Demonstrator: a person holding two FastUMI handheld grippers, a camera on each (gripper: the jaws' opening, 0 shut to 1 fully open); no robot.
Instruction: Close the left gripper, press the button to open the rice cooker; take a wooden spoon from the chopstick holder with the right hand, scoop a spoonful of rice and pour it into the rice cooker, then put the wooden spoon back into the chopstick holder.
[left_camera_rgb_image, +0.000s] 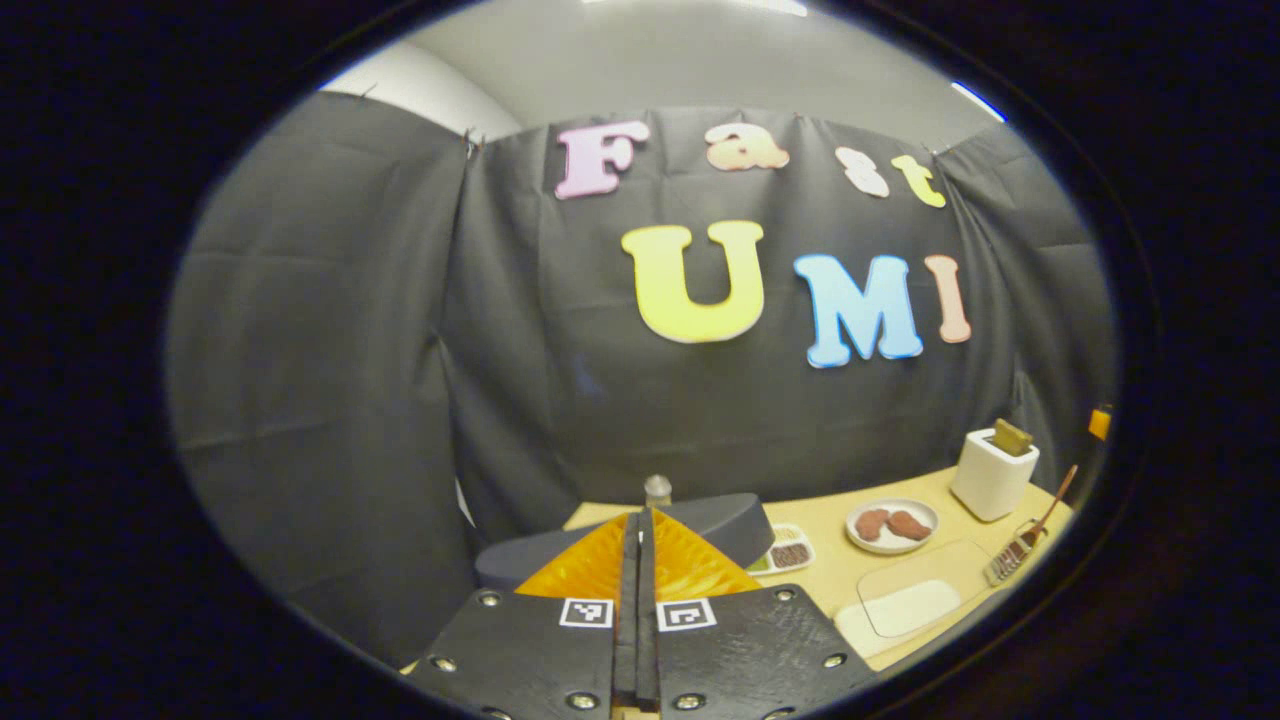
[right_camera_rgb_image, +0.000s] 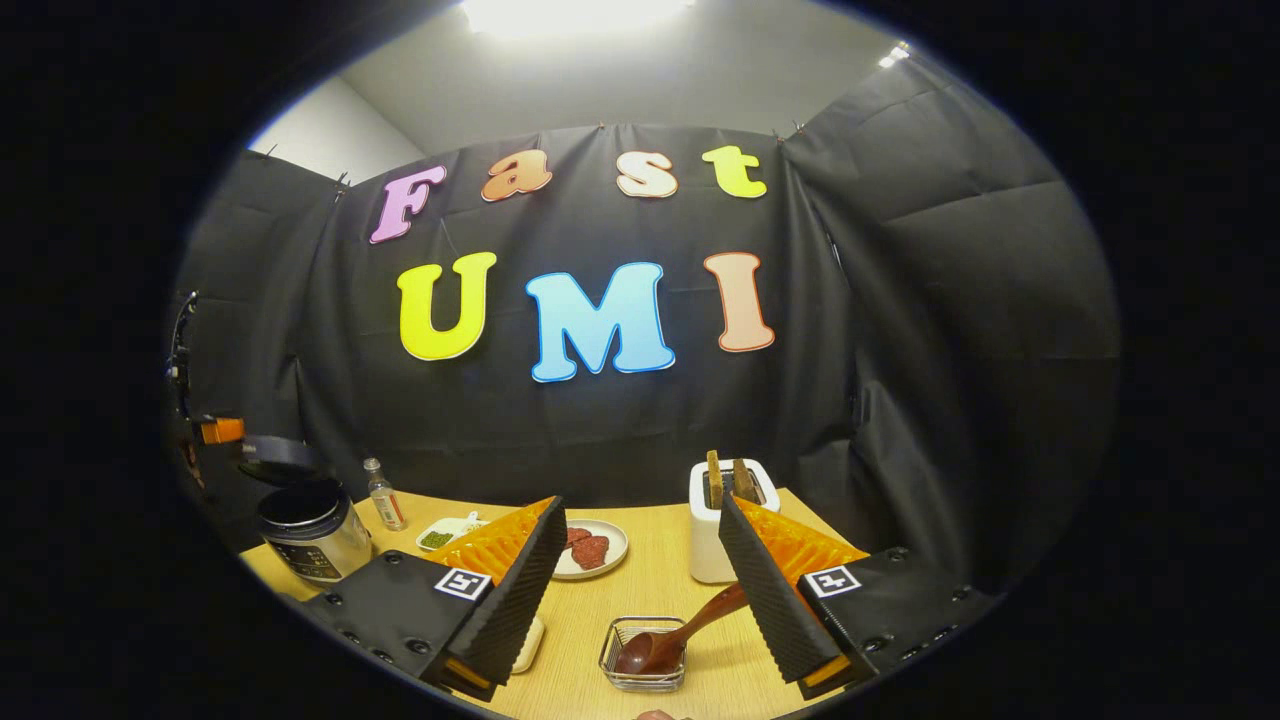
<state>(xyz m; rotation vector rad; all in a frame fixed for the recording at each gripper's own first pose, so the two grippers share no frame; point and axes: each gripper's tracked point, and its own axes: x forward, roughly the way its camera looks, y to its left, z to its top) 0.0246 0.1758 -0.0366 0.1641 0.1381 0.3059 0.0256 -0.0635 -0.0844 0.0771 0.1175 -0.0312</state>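
Observation:
My left gripper (left_camera_rgb_image: 640, 525) is shut with nothing between its fingers, right in front of the rice cooker's dark grey lid (left_camera_rgb_image: 725, 525). In the right gripper view the rice cooker (right_camera_rgb_image: 312, 535) stands at the table's left end with its lid (right_camera_rgb_image: 275, 455) raised. My right gripper (right_camera_rgb_image: 640, 508) is open above the small wire chopstick holder (right_camera_rgb_image: 645, 665). The wooden spoon (right_camera_rgb_image: 672, 640) lies with its bowl in the holder, and its handle runs up behind the right finger. From the left gripper view the holder (left_camera_rgb_image: 1012, 558) and spoon (left_camera_rgb_image: 1050, 505) are far right.
On the wooden table (right_camera_rgb_image: 650, 590) are a white toaster (right_camera_rgb_image: 712, 535) with bread slices, a plate of meat (right_camera_rgb_image: 592, 548), a small divided dish of grains (right_camera_rgb_image: 440, 535) and a little bottle (right_camera_rgb_image: 383, 495). A pale mat (left_camera_rgb_image: 910, 600) lies near the front edge.

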